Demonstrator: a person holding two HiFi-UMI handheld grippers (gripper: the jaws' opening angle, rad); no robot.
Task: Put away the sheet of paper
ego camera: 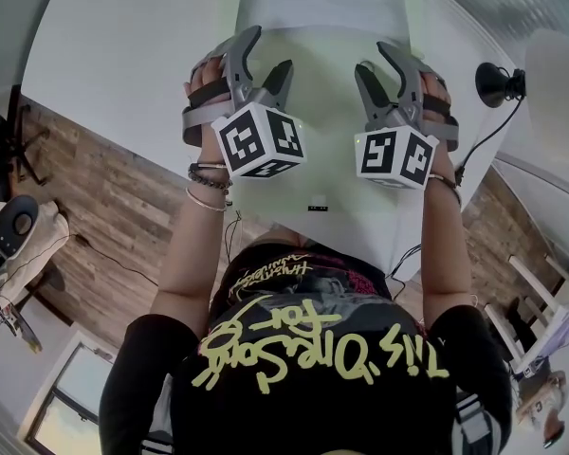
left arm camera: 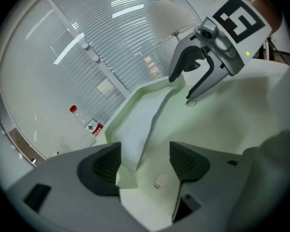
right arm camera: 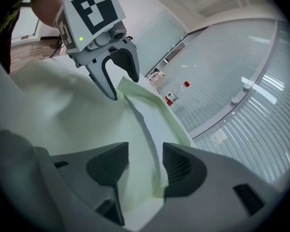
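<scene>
Left claw [left arm camera: 144,161] open, corner of the sheet of paper [ego camera: 313,140] between its jaws. Right claw [right arm camera: 145,164] open astride its raised fold.

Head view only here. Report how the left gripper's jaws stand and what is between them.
Observer: The left gripper is open; a lifted corner of the sheet of paper sits between its jaws, unclamped.
Operator: Now the right gripper.
Observer: The right gripper is open too; the sheet's raised edge runs between its jaws.
Operator: Name anything past the table.
Observer: A red-capped bottle stands by the ribbed glass wall.
</scene>
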